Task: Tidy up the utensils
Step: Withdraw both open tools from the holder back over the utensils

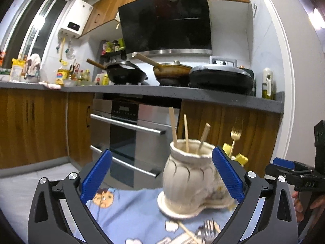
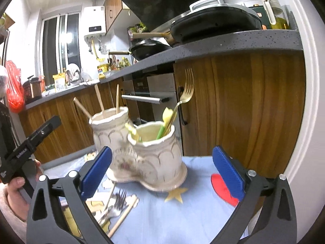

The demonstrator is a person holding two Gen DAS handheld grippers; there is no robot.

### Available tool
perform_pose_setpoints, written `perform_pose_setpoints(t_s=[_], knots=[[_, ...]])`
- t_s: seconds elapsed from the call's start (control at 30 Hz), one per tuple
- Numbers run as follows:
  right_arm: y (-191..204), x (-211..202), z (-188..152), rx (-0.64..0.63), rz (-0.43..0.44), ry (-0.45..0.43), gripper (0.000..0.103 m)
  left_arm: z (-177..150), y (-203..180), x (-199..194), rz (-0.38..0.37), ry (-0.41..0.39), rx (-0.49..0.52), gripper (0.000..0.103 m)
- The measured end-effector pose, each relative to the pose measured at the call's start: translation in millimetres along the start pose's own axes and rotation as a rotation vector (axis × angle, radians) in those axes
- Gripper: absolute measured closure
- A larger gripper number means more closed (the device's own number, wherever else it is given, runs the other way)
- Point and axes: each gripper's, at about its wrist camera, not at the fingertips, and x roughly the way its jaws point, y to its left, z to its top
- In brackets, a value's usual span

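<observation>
Gold fork (image 2: 185, 93) upright, tines up

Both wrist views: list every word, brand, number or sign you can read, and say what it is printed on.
"DAS": raised letters on the right gripper's black body, seen from the left wrist.
Lettering on the left gripper's black body: too blurred to read.
Water heater display: lit, characters too small.
Oven control panel: marks too small.
Yellow oil bottle label: blurred, unreadable.
</observation>
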Motion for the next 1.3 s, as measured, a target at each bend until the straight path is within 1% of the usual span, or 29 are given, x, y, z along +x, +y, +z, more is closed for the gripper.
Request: perform_pose_setpoints(t_s=[0.1, 0.2, 0.33, 0.43, 0.57, 0.73, 0.8, 0.87, 0.9, 0.97, 1.0, 1.03, 1.07, 1.13, 1.3], knots=[[3, -5, -7, 0.005, -0.014, 0.021, 0.005, -4, -3, -14, 0.007, 0.015, 0.015, 0.005], [5, -10, -14, 0.015, -0.027, 0.045, 0.005, -9, -3, -26, 0.001, 0.037, 0.006, 0.005], [9, -15, -23, 0.029, -0.041, 0.080, 0.005, -17, -3, -32, 0.012, 0.084, 0.027, 0.005], [13, -17, -28, 0.048, -0.037, 0.116, 0.005, -19, 1, -37, 0.020, 0.107, 0.025, 0.005], [30, -13, -37, 0.039, -0.043, 0.197, 0.005, -21, 10, -36, 0.042, 0.152, -0.004, 0.005], [57, -3, -51, -0.022, -0.048, 0.296, 0.006, -21, 25, -32, 0.022, 0.195, -0.082, 0.005], [68, 4, -55, -0.041, -0.034, 0.341, 0.011, -21, 26, -31, 0.018, 0.199, -0.088, 0.005], [79, 11, -60, -0.065, -0.031, 0.391, 0.021, -22, 24, -31, 0.021, 0.199, -0.071, 0.005], [82, 13, -62, -0.070, -0.032, 0.411, 0.033, -22, 23, -31, 0.027, 0.199, -0.058, 0.005], [86, 22, -67, -0.043, -0.012, 0.482, 0.059, -23, 21, -30, 0.034, 0.202, -0.043, 0.005], [86, 26, -69, -0.021, -0.003, 0.511, 0.065, -23, 21, -30, 0.034, 0.204, -0.041, 0.005], [87, 29, -72, -0.006, 0.004, 0.531, 0.075, -23, 21, -30, 0.033, 0.205, -0.041, 0.005], [88, 33, -74, 0.013, 0.011, 0.558, 0.080, -22, 21, -30, 0.032, 0.203, -0.044, 0.005], [90, 38, -77, 0.025, 0.015, 0.584, 0.084, -21, 23, -31, 0.029, 0.195, -0.057, 0.005], [97, 46, -79, 0.023, 0.001, 0.606, 0.087, -19, 28, -32, 0.029, 0.194, -0.082, 0.005]])
